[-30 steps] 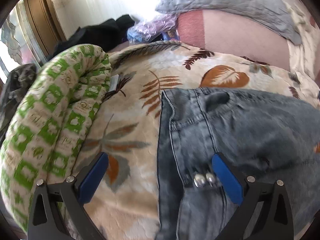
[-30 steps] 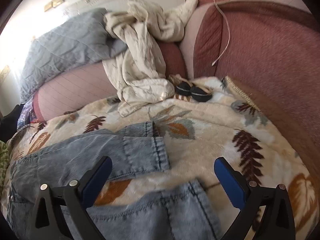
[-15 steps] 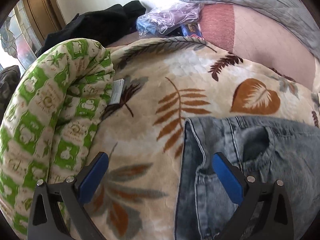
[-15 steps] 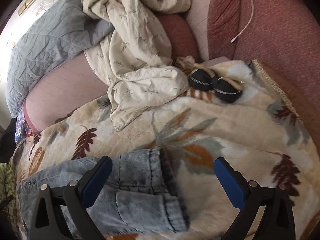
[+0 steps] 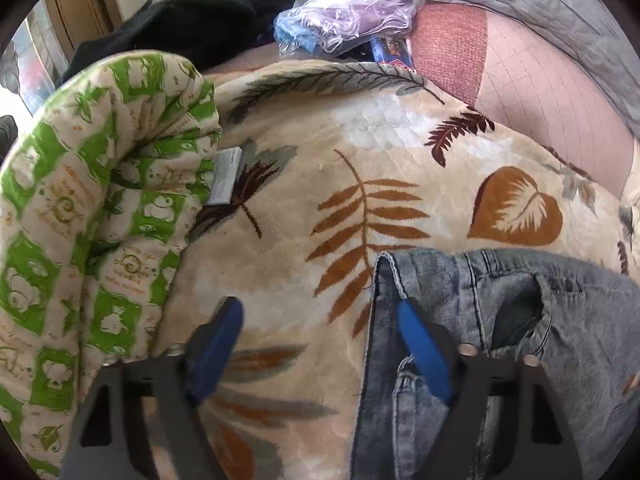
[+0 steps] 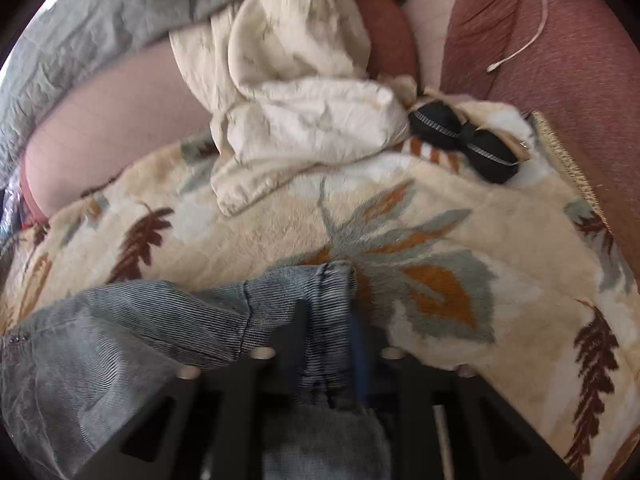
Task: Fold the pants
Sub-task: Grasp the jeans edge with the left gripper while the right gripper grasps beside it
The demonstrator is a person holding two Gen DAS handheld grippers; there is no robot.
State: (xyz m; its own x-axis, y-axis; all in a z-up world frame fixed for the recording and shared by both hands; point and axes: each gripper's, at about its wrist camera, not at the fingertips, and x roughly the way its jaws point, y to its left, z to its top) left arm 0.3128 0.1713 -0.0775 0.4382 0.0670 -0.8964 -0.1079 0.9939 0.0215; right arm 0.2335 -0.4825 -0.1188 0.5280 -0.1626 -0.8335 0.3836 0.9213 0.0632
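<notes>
Grey-blue denim pants point(image 5: 500, 320) lie on a cream leaf-print blanket point(image 5: 320, 160). In the left wrist view the waistband corner sits at the lower right; my left gripper point(image 5: 320, 332) is partly open, its right finger point(image 5: 420, 344) resting on the waistband edge, its left finger over the blanket. In the right wrist view my right gripper point(image 6: 326, 340) is shut on the hem of a pant leg point(image 6: 328, 292), with the denim pinched between the fingers and bunched to the left.
A green-and-cream rolled quilt point(image 5: 88, 200) lies left of the pants. Black clothes point(image 5: 192, 28) and a plastic bag point(image 5: 344, 24) sit behind. Crumpled cream cloth point(image 6: 288, 80), a black bow-like item point(image 6: 464, 140), grey quilt and red sofa back border the blanket.
My right gripper moved down onto the pant-leg hem and closed on it. My left gripper narrowed its opening at the waistband corner and moved forward along the blanket.
</notes>
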